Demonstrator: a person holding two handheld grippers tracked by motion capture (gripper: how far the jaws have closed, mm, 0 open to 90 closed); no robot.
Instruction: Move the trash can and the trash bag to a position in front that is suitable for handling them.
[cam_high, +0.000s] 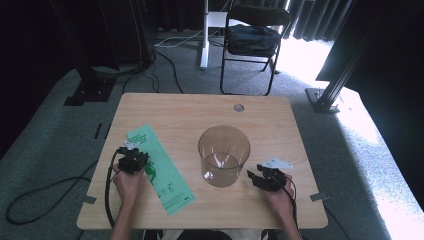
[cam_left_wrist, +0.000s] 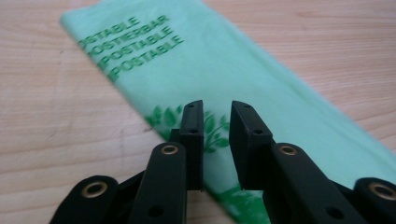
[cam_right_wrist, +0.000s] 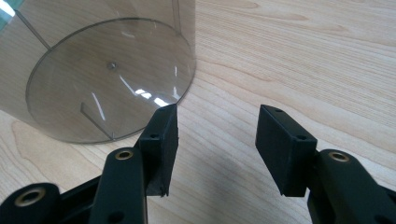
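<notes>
The green bag lies flat on the table, thin, limp and slippery; best pinched at an edge. The left hand-held gripper hovers over it, slightly parted, holding nothing.

Recording lab: black curtains, metal rig frames, floor cables.

A pale wooden table with rounded corners has a small round grommet hole near the middle of its far edge. A long flat green plastic bag with darker green print lies slantwise toward the left edge. A clear round plastic container stands upright at the table's centre.
</notes>
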